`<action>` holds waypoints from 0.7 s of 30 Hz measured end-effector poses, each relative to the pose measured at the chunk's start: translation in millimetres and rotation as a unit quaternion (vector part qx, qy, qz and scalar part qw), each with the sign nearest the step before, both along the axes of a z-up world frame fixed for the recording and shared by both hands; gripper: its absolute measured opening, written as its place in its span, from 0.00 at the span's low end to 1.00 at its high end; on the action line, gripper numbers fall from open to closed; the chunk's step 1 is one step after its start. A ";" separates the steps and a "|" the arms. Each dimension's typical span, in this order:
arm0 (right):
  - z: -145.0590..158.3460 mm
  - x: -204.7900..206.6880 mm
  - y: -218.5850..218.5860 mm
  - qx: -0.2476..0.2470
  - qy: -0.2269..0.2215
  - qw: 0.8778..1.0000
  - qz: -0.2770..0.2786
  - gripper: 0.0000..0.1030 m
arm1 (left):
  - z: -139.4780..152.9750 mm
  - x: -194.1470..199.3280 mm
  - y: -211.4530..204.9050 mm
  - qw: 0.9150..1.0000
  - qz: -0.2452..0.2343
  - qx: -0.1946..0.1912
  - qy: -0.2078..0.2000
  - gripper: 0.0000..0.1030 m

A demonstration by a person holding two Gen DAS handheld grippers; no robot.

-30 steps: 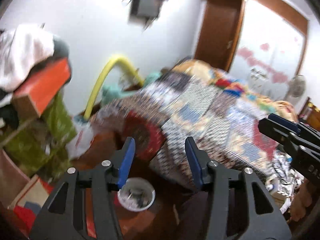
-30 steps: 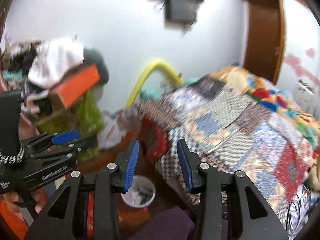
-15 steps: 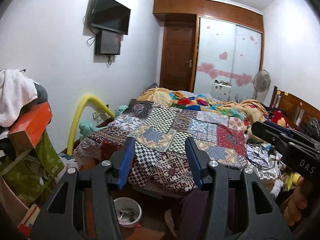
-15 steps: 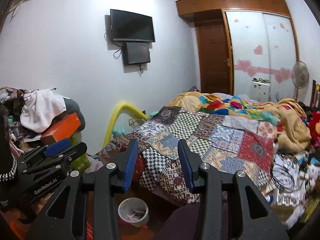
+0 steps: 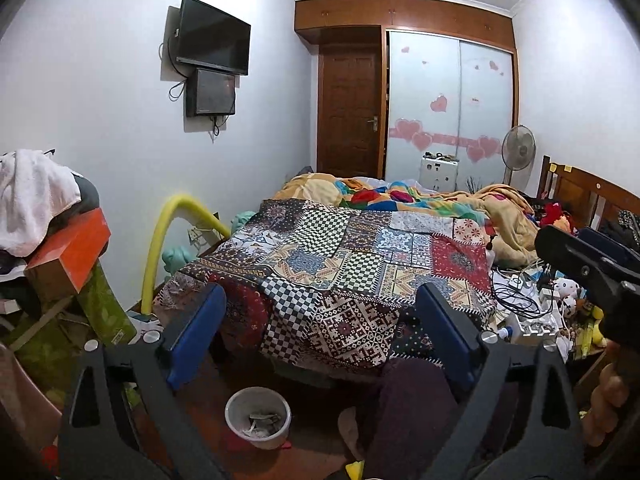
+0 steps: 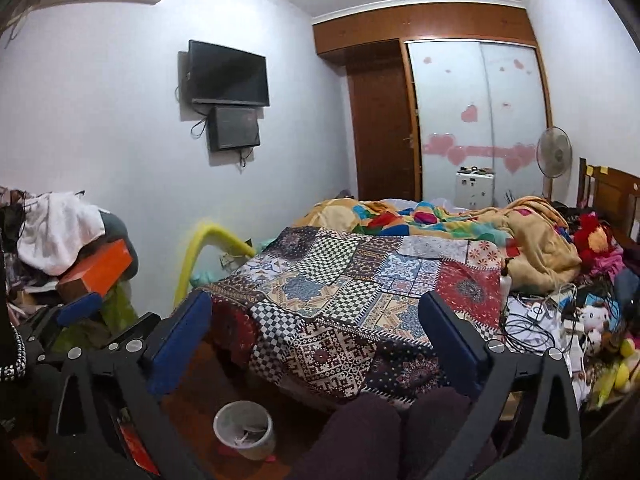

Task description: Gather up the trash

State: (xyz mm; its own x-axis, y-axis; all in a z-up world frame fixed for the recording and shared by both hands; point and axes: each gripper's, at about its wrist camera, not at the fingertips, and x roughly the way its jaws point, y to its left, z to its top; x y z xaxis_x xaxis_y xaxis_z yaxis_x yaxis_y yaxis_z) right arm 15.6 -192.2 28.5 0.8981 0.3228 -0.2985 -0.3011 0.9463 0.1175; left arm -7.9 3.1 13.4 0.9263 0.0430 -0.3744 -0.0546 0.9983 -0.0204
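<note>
We hold both grippers, left (image 5: 320, 320) and right (image 6: 316, 320), fingers wide apart, empty. Bin (image 5: 258, 416) on near floor, some scraps inside. Clutter right of bed (image 5: 360, 264) uncollected; task looks early.

The left gripper (image 5: 320, 332) is held level and points forward, its two blue-padded jaws spread wide with nothing between them; the right gripper (image 6: 316, 336) is posed the same way, jaws wide apart and bare; in the left wrist view the right gripper shows at the right edge, gripped by the right hand (image 5: 612, 400); in the right wrist view the left gripper sits at the left edge; the person's knees (image 6: 400, 424) show low between the fingers.
</note>
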 end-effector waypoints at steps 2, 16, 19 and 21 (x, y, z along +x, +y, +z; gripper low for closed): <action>-0.2 -1.3 -2.1 -0.001 0.001 1.000 -0.005 1.00 | -1.5 -1.6 -1.0 1.000 0.000 0.001 0.000 0.94; -3.0 -8.1 -3.0 -0.011 0.002 1.000 -0.003 1.00 | -5.4 -3.6 4.6 1.000 0.004 -0.003 0.001 0.95; -2.9 -8.5 -2.1 -0.016 0.003 1.000 -0.003 1.00 | -7.0 -4.5 3.7 1.000 0.004 -0.002 0.002 0.95; -3.2 -8.5 -1.2 -0.020 0.003 1.000 -0.002 1.00 | -7.7 -4.3 2.7 1.000 0.004 -0.002 0.003 0.95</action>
State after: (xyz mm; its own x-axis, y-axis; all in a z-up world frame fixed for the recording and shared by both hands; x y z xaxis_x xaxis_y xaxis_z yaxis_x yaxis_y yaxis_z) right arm 7.1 -193.5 25.3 0.8978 0.3061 -0.3165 -0.2959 0.9518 0.0814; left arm -12.2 5.8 5.7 0.9233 0.0485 -0.3810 -0.0626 0.9977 -0.0247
